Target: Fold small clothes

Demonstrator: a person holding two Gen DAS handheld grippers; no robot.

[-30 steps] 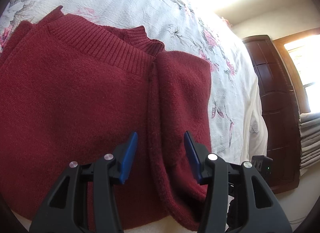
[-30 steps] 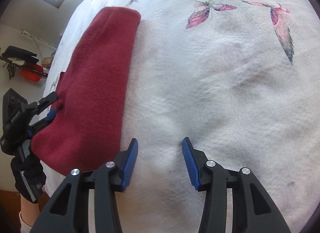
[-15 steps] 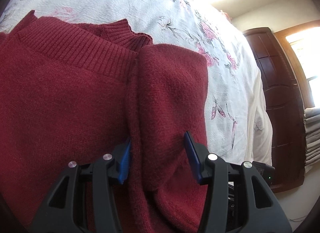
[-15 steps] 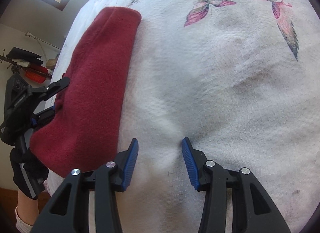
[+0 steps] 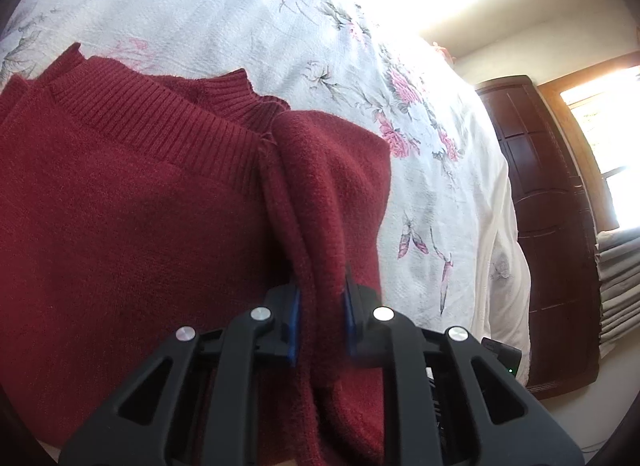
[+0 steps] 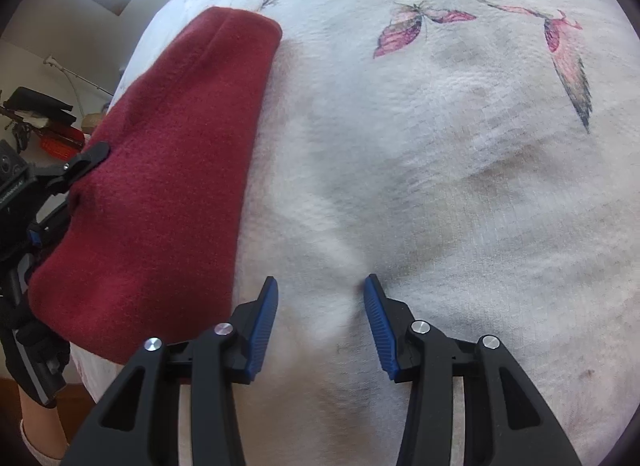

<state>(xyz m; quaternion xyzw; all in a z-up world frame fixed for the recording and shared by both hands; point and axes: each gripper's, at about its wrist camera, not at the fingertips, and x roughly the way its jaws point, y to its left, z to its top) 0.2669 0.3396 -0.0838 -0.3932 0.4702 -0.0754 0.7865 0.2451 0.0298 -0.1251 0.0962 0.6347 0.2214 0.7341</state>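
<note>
Pinching red sweater (image 5: 120, 225) fold — left gripper (image 5: 320, 318) jaws closed.

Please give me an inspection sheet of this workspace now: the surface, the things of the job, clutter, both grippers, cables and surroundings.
Surface: bed with white floral bedspread, lightly creased.
Job's things: dark red knit sweater lying partly folded near the bed edge; its folded side panel runs between the left fingers.
Clutter: nothing seen on the bed.
Grippers: left gripper closed on the side panel; right gripper open, nothing between its fingers, over bare bedspread beside the sweater.
Cables: nothing clearly seen.
Surroundings: dark wooden wardrobe beyond the bed, bright window; small objects by the wall in the right wrist view, unclear.
</note>
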